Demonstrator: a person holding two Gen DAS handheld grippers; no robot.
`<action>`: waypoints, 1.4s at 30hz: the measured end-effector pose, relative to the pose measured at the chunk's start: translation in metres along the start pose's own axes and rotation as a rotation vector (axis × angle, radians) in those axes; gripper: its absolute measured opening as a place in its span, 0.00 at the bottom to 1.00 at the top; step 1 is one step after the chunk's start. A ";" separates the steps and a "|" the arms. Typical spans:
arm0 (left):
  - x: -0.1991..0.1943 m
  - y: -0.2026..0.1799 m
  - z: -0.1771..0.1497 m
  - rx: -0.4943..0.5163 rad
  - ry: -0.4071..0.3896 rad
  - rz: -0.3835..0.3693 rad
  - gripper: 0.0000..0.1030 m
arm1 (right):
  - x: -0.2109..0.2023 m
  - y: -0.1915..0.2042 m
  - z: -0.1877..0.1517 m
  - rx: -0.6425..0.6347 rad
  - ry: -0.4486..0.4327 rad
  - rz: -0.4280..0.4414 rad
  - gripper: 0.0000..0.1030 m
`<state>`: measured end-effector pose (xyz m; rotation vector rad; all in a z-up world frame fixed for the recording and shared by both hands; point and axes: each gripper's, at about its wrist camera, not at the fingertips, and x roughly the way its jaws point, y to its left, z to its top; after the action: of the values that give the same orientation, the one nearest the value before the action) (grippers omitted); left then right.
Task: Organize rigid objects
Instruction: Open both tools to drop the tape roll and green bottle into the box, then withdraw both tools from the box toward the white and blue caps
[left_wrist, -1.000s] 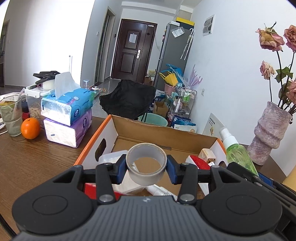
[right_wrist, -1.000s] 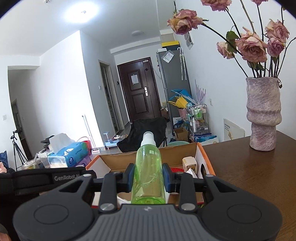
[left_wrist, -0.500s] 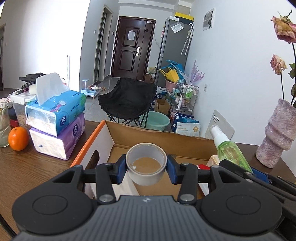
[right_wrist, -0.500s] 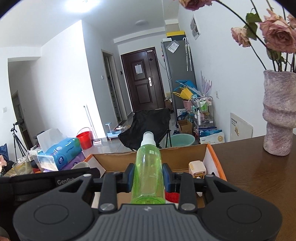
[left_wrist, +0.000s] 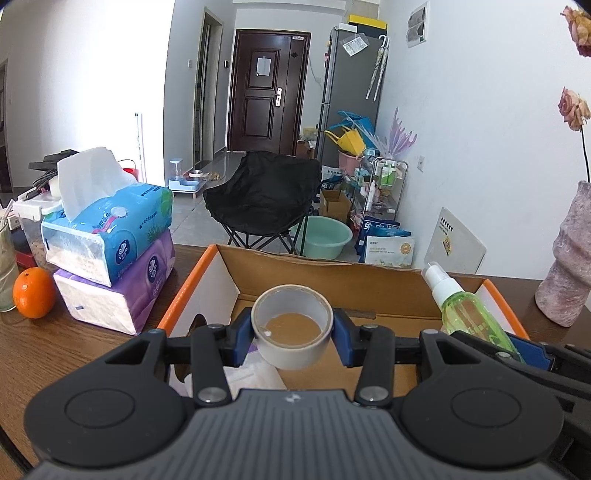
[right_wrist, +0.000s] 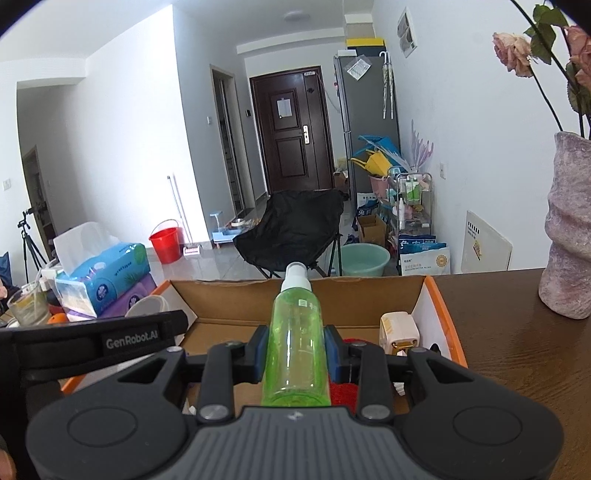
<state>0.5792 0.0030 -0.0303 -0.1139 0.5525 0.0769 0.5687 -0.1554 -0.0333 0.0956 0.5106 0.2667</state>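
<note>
My left gripper (left_wrist: 292, 338) is shut on a grey roll of tape (left_wrist: 291, 347) and holds it above the left half of an open cardboard box with orange rims (left_wrist: 192, 284). My right gripper (right_wrist: 295, 349) is shut on a green spray bottle with a white nozzle (right_wrist: 295, 339) and holds it over the same box (right_wrist: 441, 314). The bottle also shows in the left wrist view (left_wrist: 465, 310), to the right of the tape. Inside the box lie a cream plug-like item (right_wrist: 399, 328), something red (right_wrist: 341, 391) and white packets (left_wrist: 255, 373).
Two stacked tissue packs (left_wrist: 110, 236) and an orange (left_wrist: 34, 293) sit on the brown wooden table (left_wrist: 55, 350) left of the box. A glass (right_wrist: 27, 304) stands further left. A pink vase with dried roses (right_wrist: 569, 236) stands on the table to the right.
Both grippers have moved forward over the box and closer to the table's far edge, each still holding its object. The vase has slid toward the right edge of both views.
</note>
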 end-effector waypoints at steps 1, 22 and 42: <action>0.001 0.000 0.000 0.004 0.002 0.002 0.44 | 0.001 0.001 0.000 -0.007 0.005 0.001 0.29; 0.009 -0.001 -0.008 0.033 0.010 0.054 0.73 | 0.011 0.004 0.000 -0.074 0.075 -0.032 0.35; 0.003 0.004 -0.006 0.000 -0.019 0.110 1.00 | -0.005 -0.010 0.002 -0.059 -0.003 -0.133 1.00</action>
<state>0.5783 0.0059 -0.0378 -0.0827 0.5393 0.1846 0.5673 -0.1664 -0.0310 0.0048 0.5040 0.1511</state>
